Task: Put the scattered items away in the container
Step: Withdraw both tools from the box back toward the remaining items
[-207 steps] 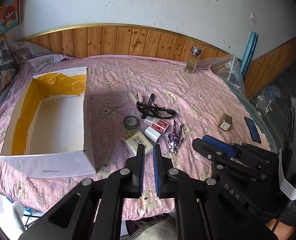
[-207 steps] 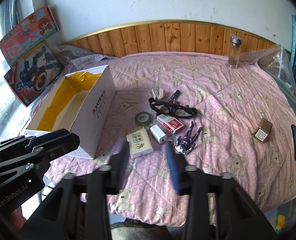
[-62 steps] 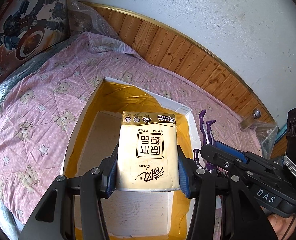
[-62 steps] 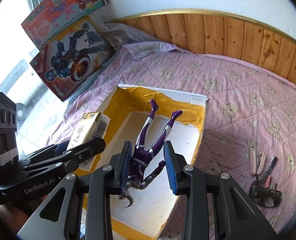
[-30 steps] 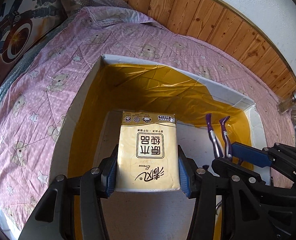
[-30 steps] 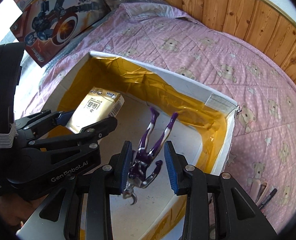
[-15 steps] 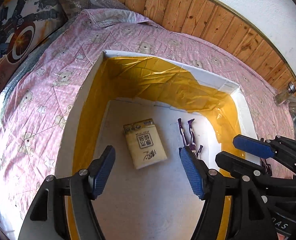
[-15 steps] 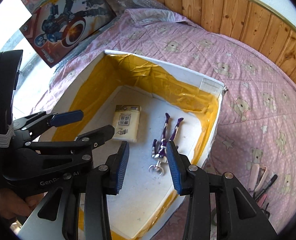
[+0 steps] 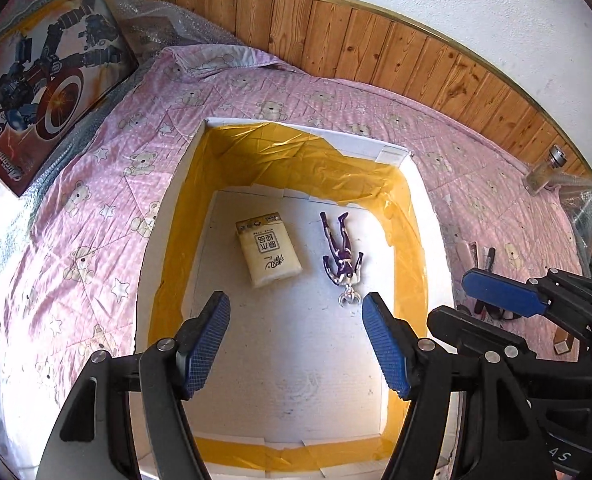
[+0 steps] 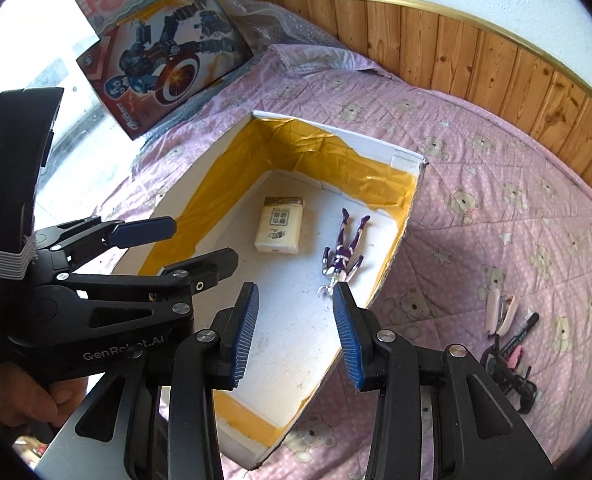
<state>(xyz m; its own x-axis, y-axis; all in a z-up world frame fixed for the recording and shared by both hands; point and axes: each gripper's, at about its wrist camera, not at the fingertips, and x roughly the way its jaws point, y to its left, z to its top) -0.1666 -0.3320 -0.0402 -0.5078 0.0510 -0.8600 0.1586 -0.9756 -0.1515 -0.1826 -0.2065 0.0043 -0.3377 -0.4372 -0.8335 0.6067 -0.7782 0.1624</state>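
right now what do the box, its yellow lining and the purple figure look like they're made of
Box: likely white cardboard, matte, with thin folded walls.
Yellow lining: glossy film or foil-like sheet, creased and catching light.
Purple figure: probably hard plastic, with shiny purple and silver parts.

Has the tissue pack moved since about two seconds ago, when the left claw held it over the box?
Yes. The tissue pack has gone down: it now lies on the box floor beside the purple figure, free of the open left claw.
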